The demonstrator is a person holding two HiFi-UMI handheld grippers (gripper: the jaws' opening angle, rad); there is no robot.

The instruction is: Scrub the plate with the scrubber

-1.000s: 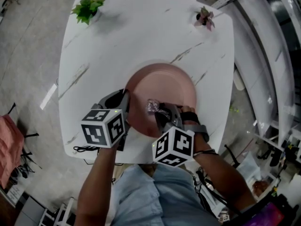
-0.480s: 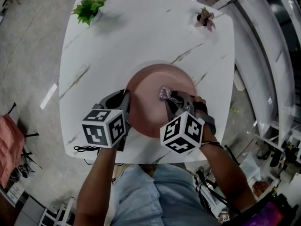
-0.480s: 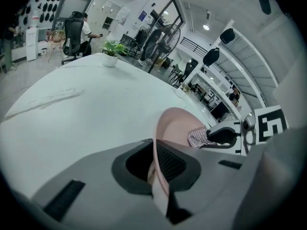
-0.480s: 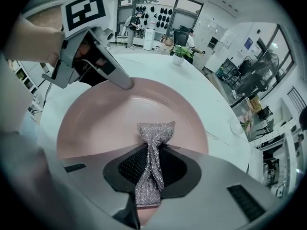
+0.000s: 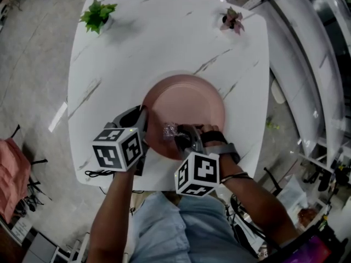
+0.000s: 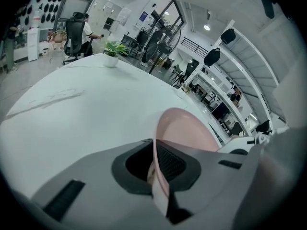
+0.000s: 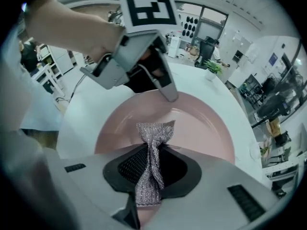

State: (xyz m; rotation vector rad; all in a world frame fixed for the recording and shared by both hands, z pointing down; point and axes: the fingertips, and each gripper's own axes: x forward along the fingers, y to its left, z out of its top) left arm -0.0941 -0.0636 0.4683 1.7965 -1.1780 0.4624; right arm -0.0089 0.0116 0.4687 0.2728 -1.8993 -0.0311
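Plate (image 5: 189, 100), pink and round, sits on the white marbled table (image 5: 164, 32) in the lower middle of the head view. My left gripper (image 5: 143, 119) is at the plate's left rim. My right gripper (image 5: 180, 133) reaches in from below and holds the silvery scrubber (image 5: 169, 130) on the plate's lower left part. A green plant (image 5: 97, 12) stands at the table's upper left corner and a pinkish plant (image 5: 232, 19) at its upper right.

In the left gripper view, the fingers of my left gripper (image 6: 158, 171) are clamped on the edge of the plate (image 6: 184, 131), which rises from between them at centre frame.

In the right gripper view, the fingers of my right gripper (image 7: 151, 171) pinch the scrubber (image 7: 151, 157) at centre. Its free end fans out over the plate (image 7: 201, 128). The left gripper (image 7: 168, 92) meets the rim at the upper centre.
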